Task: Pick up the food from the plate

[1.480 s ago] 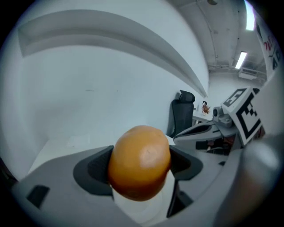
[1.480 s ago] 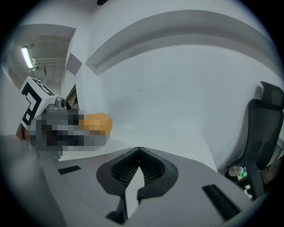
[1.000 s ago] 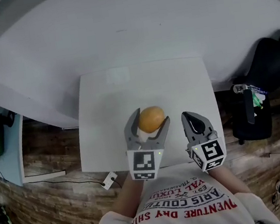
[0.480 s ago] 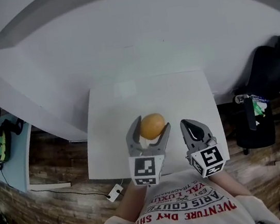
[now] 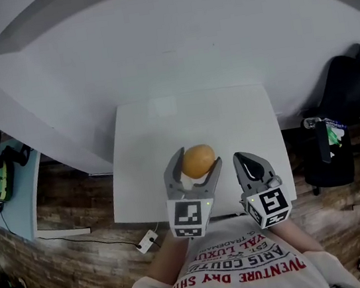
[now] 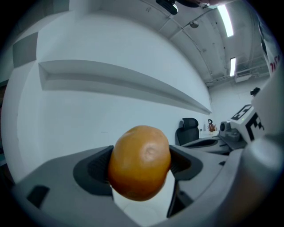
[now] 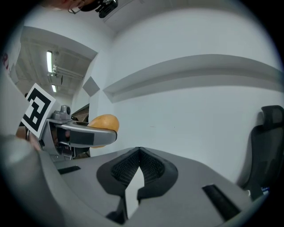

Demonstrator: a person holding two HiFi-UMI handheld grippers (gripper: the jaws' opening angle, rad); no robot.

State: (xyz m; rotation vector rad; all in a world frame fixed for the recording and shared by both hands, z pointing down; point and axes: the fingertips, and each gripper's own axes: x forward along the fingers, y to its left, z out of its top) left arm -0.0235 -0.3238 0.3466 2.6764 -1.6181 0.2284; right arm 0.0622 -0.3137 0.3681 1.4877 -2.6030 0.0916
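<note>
A round orange-brown piece of food (image 5: 198, 161) is held above the white table (image 5: 163, 122), near its front edge. My left gripper (image 5: 199, 158) is shut on it, one pad on each side. In the left gripper view the food (image 6: 140, 162) fills the space between the jaws of the left gripper (image 6: 141, 156) and hides most of the pads. My right gripper (image 5: 246, 157) hovers just to the right, shut and holding nothing. In the right gripper view its tips (image 7: 140, 150) meet, and the food (image 7: 103, 123) shows at the left. No plate is in view.
A black office chair (image 5: 350, 91) stands to the right of the table. A light blue surface (image 5: 13, 192) sits at the far left. A white power strip (image 5: 146, 245) lies on the wooden floor by the table's front left corner. A white wall rises behind.
The head view has tilted a little, so the table sits lower in the picture. The left gripper still holds the food, and the right gripper stays shut beside it.
</note>
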